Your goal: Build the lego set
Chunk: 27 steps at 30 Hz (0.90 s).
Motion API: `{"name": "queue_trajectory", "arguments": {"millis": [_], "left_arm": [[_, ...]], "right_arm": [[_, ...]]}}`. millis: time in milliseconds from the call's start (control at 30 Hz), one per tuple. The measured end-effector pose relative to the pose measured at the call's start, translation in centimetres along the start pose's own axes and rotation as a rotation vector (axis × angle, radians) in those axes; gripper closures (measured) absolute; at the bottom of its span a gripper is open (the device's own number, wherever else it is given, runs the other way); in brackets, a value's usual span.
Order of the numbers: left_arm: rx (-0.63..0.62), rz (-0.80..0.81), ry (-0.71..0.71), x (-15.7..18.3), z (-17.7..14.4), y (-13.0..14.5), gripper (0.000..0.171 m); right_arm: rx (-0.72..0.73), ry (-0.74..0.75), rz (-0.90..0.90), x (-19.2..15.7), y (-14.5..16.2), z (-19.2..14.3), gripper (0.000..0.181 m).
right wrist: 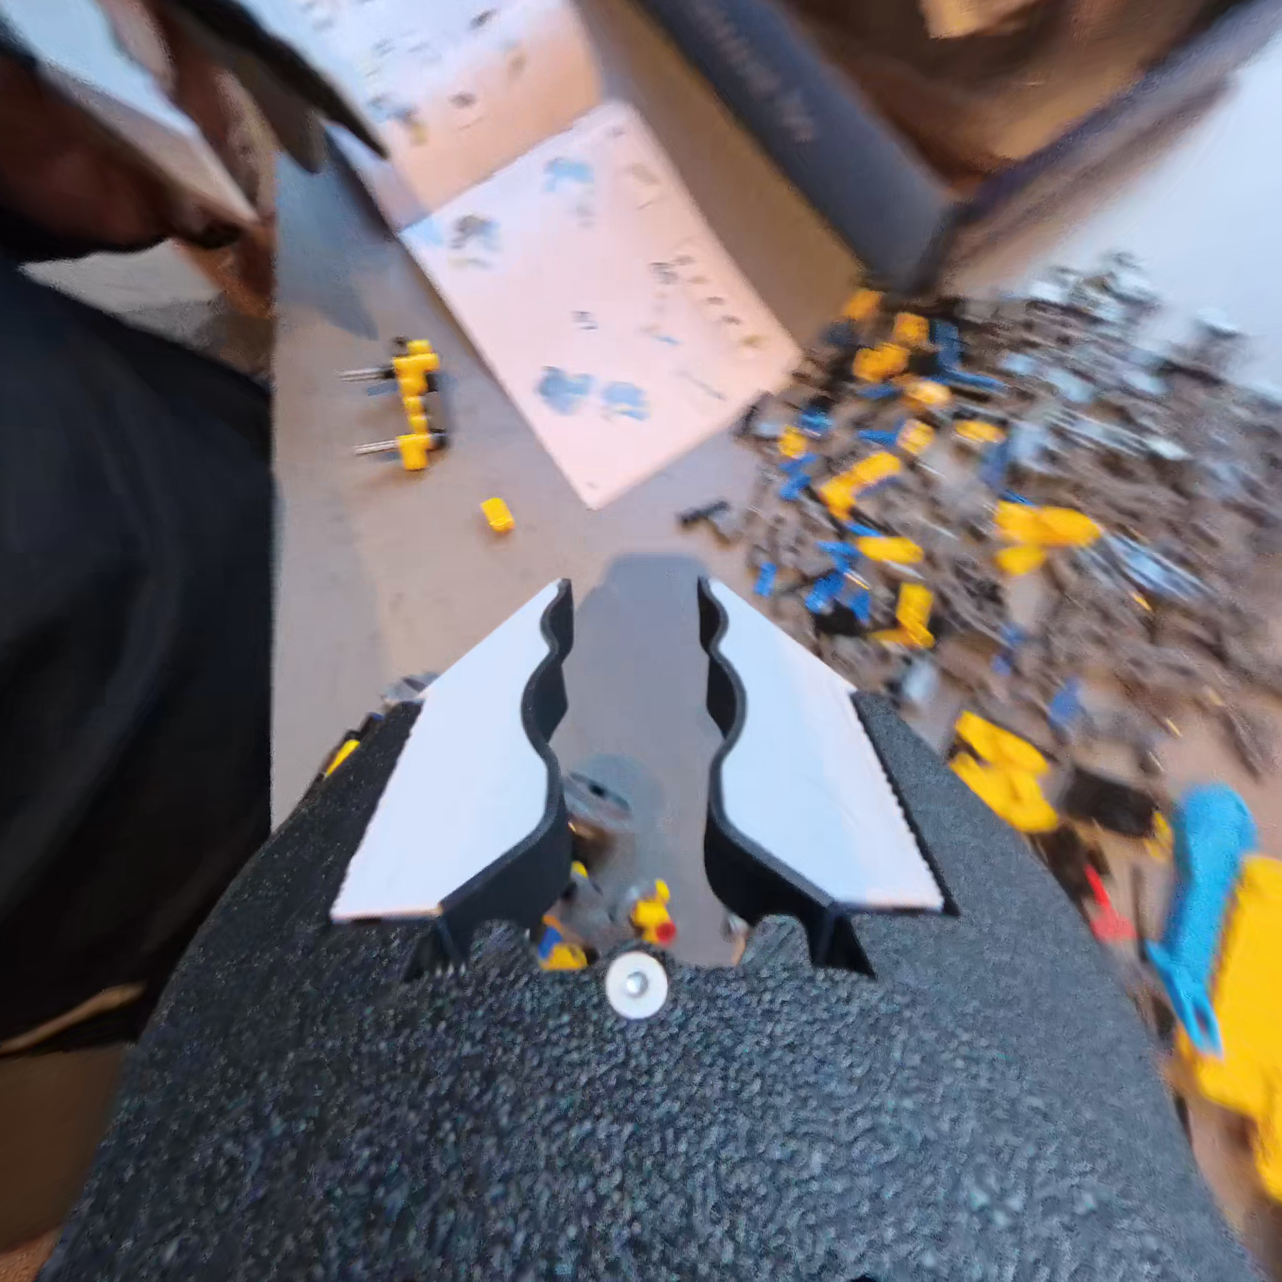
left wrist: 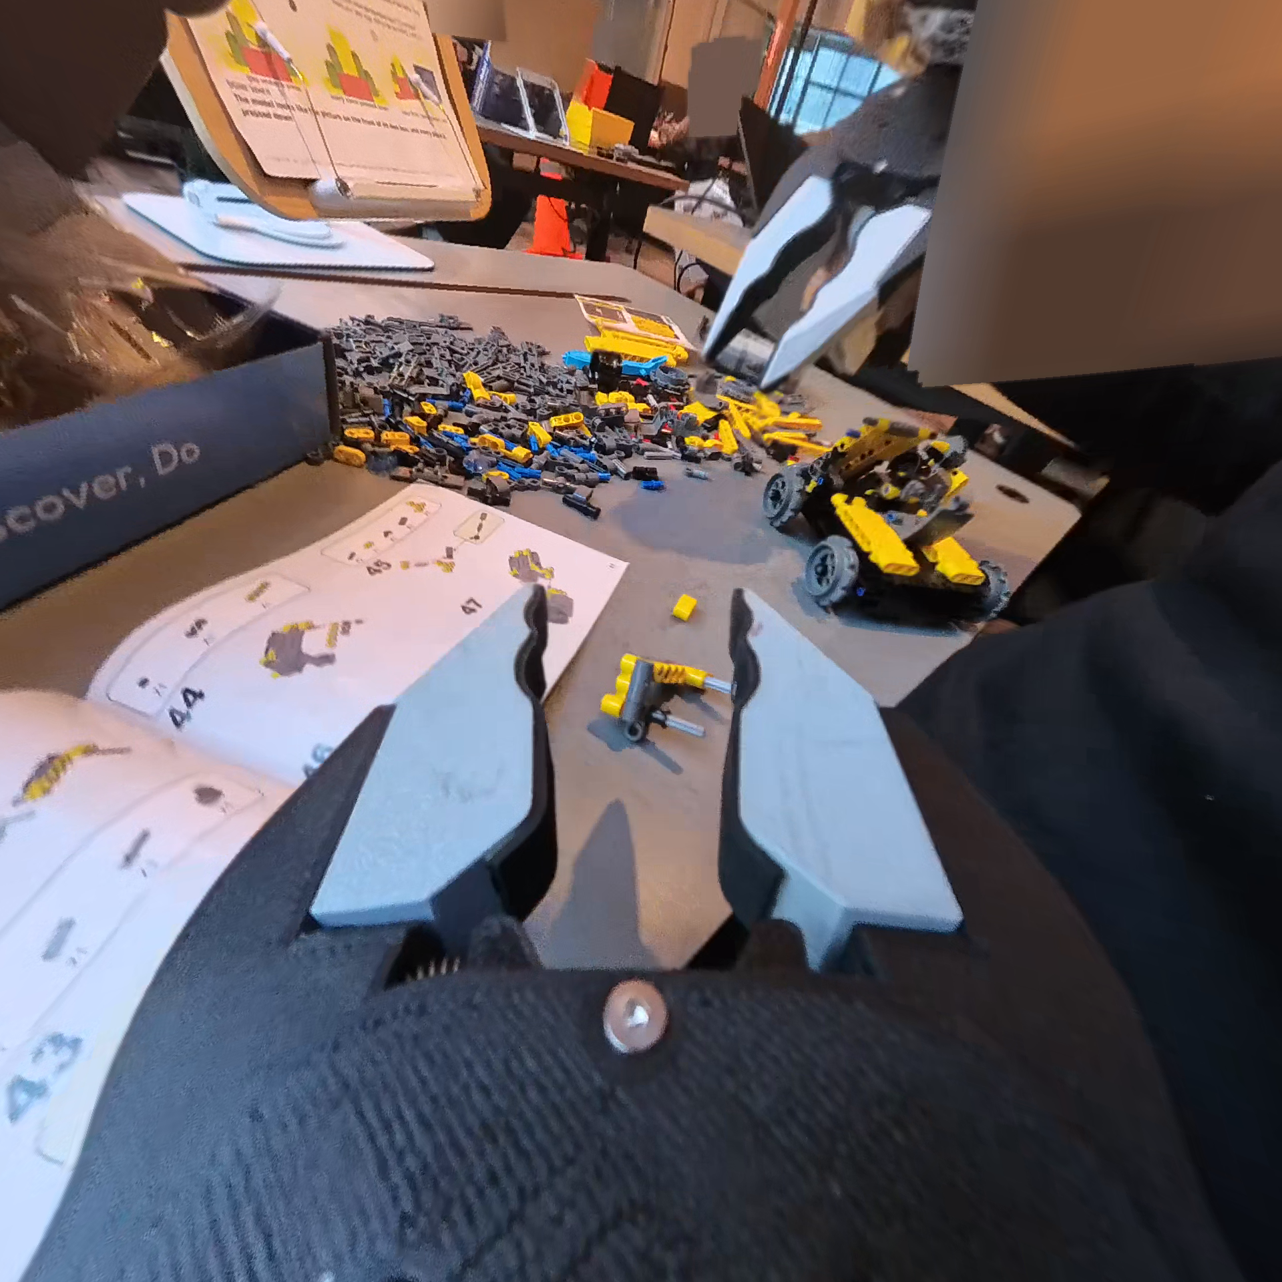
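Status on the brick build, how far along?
Done: the yellow wheeled chassis stands assembled; a small yellow-and-grey sub-assembly lies built on the table. In hand: nothing. The left gripper is open beside that sub-assembly; the right gripper is open above the table. Left: a large pile of loose pieces; the instruction booklet lies open.

black textured tongs (left wrist: pixel 635 603), grey wavy-edged fingers (left wrist: pixel 444 784), one silver screw (left wrist: pixel 635 1016); dark sleeve (left wrist: pixel 1110 763).
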<state>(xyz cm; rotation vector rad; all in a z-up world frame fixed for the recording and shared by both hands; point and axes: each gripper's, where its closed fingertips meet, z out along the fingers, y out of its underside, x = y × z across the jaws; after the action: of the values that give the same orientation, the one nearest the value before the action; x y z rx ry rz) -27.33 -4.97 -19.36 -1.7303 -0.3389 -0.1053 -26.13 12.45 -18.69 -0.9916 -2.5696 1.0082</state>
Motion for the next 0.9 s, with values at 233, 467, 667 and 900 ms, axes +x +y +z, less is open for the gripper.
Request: {"name": "queue_trajectory", "arguments": {"millis": [233,467,667,900], "left_arm": [[-0.027,0.089,-0.015,-0.9,2.3,-4.4,0.122],[-0.114,0.039,-0.005,-1.5,5.5,-4.1,0.12],[-0.164,-0.001,-0.008,-1.1,4.9,-1.8,0.12],[-0.205,0.013,-0.074,-2.1,2.5,0.3,0.121]], "right_arm": [[0.163,0.447,0.252,7.9,4.6,-10.2,0.144],[-0.077,0.279,0.313,10.2,7.4,-3.9,0.143],[-0.266,0.147,0.098,14.3,5.8,3.2,0.143],[-0.354,-0.076,0.126,13.7,5.8,5.0,0.175]]}}
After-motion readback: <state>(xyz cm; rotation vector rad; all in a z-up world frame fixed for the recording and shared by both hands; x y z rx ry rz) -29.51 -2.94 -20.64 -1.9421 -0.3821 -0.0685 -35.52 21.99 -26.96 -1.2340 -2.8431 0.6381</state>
